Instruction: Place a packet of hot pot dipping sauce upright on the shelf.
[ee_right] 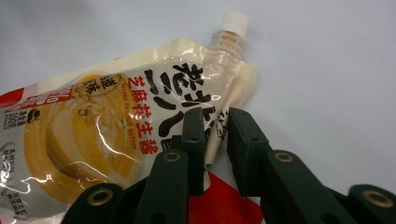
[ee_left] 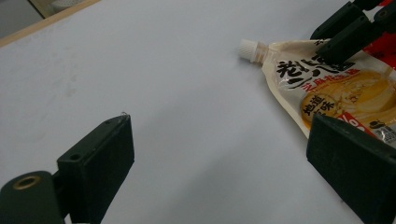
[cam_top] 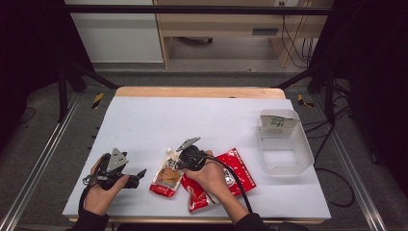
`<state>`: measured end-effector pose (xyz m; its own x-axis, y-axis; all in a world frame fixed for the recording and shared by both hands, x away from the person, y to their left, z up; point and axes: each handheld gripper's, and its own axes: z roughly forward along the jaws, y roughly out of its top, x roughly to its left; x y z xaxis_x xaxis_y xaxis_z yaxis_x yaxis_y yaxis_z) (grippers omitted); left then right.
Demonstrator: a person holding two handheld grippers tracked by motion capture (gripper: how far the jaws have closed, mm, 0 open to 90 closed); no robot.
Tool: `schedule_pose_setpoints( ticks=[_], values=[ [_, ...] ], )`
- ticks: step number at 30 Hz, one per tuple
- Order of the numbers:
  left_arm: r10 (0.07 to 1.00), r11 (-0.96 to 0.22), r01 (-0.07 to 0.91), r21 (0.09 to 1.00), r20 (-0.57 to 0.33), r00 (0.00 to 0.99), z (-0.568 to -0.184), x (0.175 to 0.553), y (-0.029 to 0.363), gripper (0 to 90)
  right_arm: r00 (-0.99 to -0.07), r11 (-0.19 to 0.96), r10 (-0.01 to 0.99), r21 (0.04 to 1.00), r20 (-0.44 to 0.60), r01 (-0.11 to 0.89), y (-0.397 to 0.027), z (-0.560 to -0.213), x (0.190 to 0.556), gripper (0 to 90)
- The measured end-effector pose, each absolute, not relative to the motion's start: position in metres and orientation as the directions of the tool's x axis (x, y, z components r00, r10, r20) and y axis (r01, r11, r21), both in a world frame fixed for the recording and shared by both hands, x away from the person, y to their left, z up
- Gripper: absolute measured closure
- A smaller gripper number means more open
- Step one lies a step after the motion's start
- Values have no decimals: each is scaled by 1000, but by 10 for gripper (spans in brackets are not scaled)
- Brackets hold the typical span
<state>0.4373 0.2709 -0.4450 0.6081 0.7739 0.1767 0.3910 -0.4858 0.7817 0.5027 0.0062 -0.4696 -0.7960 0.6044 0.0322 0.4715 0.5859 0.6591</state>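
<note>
A cream spouted sauce pouch (cam_top: 166, 175) with a white cap (ee_right: 233, 21) lies flat on the white table sheet (cam_top: 202, 120), left of a red snack packet (cam_top: 240, 175). My right gripper (ee_right: 217, 135) pinches the pouch's (ee_right: 93, 130) edge just below the spout, its jaws close together with the crinkled film between them. Under that gripper lies the red packet (ee_right: 219, 200). My left gripper (ee_left: 219, 158) rests low at the front left with its jaws wide apart over bare sheet. The pouch (ee_left: 336, 93) lies just beyond its right jaw, untouched.
A clear plastic tub (cam_top: 284, 144) stands at the right of the sheet, with a small labelled card leaning inside its far end. The wooden table edge (cam_top: 199, 91) runs along the back. Metal frame rails flank the table.
</note>
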Motion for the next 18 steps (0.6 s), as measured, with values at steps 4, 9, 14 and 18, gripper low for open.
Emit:
schedule_pose_setpoints(
  ticks=[4, 9, 14, 18],
  values=[
    [773, -484, 392, 782, 174, 610, -445, 438, 271, 78, -799, 576, 601, 675, 33, 461, 6, -467, 503, 849],
    [766, -485, 380, 788, 173, 619, -441, 437, 272, 80, -812, 558, 583, 722, 10, 409, 7, -453, 498, 879],
    [763, -457, 363, 812, 148, 629, -435, 436, 274, 85, -831, 542, 555, 768, -24, 340, 8, -433, 490, 885],
    [754, -451, 351, 820, 141, 642, -429, 435, 276, 95, -843, 529, 535, 798, -49, 289, 9, -416, 483, 887]
  ],
)
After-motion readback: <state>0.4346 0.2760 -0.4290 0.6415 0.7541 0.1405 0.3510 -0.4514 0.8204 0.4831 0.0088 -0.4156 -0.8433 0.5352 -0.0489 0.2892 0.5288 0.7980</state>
